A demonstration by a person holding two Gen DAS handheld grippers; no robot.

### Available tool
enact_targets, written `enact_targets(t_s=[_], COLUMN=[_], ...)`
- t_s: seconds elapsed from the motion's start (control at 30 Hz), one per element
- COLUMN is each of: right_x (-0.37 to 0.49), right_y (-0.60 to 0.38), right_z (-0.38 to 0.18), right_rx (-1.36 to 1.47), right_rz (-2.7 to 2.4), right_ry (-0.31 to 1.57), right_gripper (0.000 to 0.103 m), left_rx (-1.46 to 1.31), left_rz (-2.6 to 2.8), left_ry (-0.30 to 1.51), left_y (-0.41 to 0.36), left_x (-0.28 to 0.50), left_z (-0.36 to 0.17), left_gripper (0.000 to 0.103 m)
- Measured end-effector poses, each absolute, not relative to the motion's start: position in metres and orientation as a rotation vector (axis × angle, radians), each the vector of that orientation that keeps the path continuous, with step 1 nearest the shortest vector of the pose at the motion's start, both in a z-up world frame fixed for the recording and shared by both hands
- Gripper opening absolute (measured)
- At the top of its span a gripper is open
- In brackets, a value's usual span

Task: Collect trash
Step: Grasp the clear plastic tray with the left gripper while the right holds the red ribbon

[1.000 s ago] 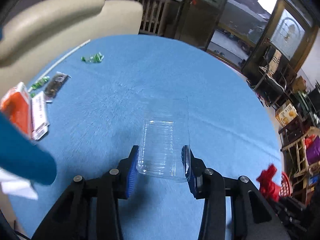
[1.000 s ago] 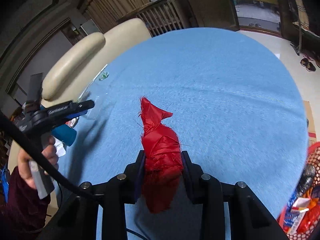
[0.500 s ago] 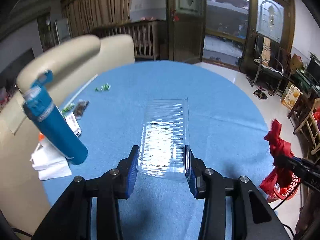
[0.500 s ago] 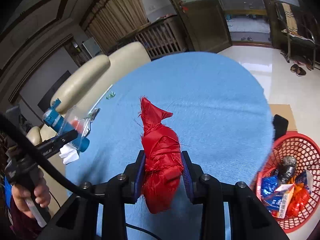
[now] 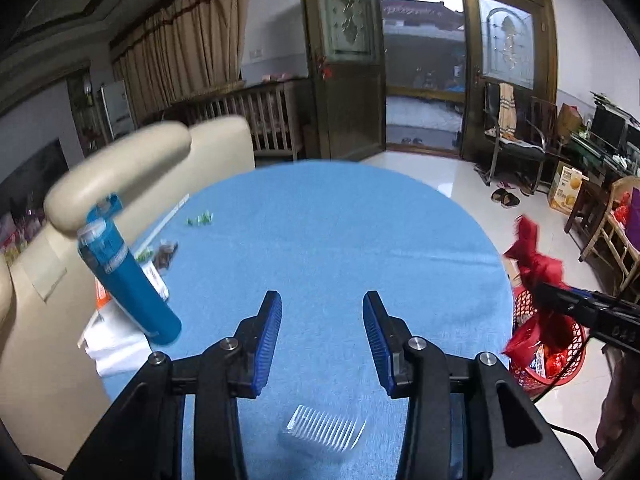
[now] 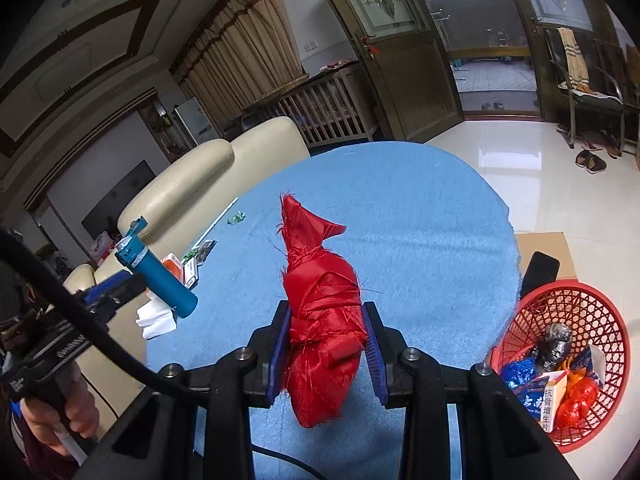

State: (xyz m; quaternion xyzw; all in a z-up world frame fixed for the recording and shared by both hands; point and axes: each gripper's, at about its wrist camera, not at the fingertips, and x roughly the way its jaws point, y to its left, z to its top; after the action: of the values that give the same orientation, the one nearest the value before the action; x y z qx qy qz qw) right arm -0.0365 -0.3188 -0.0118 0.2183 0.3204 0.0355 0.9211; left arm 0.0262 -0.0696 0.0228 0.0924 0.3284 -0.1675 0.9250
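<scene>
My left gripper (image 5: 322, 308) hangs above the blue table (image 5: 340, 220) with its blue pads apart and nothing between them. A clear ribbed plastic tray (image 5: 324, 434) shows below it, near the table's front edge, free of the pads. My right gripper (image 6: 325, 332) is shut on a red cloth bundle (image 6: 316, 280), held above the table's right side. The left wrist view shows that bundle (image 5: 532, 252) over the red mesh basket (image 5: 548, 356). The basket (image 6: 568, 300) stands on the floor to the right, with several wrappers and a box inside.
A blue bottle (image 5: 128, 276) stands at the table's left edge beside white tissue (image 5: 116, 348), small packets (image 5: 160, 256) and green wrappers (image 5: 200, 219). A cream sofa (image 5: 120, 168) runs behind the table on the left. Chairs, slippers and a doorway lie beyond.
The clear tray has left my left gripper's pads and now shows below them. Both grippers have risen and drawn back. The red bundle has moved toward the basket.
</scene>
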Motion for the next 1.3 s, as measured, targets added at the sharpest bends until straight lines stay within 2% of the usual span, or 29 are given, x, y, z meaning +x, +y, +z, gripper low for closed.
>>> enact_targets(t_s=[0.3,0.37,0.4,0.43,0.63,0.9,1.17,1.3], right_x=[-0.045,-0.046,-0.046,-0.046,-0.042,-0.046,-0.044,-0.044], right_y=[-0.332,-0.336,-0.337,-0.337,-0.325,-0.323,-0.325,-0.327], right_z=[-0.027,-0.034,-0.037,-0.040,-0.050,-0.048,-0.055,-0.054], right_rx=[0.472,0.487,0.496,0.502,0.492,0.478,0.500,0.495], right_rz=[0.045,0.041,0.043,0.046,0.079,0.085,0.086,0.084], right_ry=[0.690,0.703,0.708,0.714,0.743,0.734,0.751,0.744], right_gripper=[0.037,0.037,0.037,0.037,0.036,0.037,0.037,0.037], left_rx=[0.109,0.103,0.088,0.075,-0.001,0.006,0.033,0.080], left_rz=[-0.291,-0.278,-0.260,-0.254,-0.283,-0.416,-0.398,-0.319], left_ry=[0.759,0.783,0.810,0.824,0.963,1.114,1.213,1.192], left_y=[-0.018,-0.007,0.002,0.007,0.015,-0.027,-0.023,-0.007], left_x=[0.037,0.035,0.035,0.032,0.020,-0.002,0.019,0.031], left_z=[0.002,-0.002,-0.008,-0.012,-0.050,-0.094,-0.119,-0.117], left_gripper=[0.045,0.054,0.063,0.065,0.066,0.068,0.069,0.069])
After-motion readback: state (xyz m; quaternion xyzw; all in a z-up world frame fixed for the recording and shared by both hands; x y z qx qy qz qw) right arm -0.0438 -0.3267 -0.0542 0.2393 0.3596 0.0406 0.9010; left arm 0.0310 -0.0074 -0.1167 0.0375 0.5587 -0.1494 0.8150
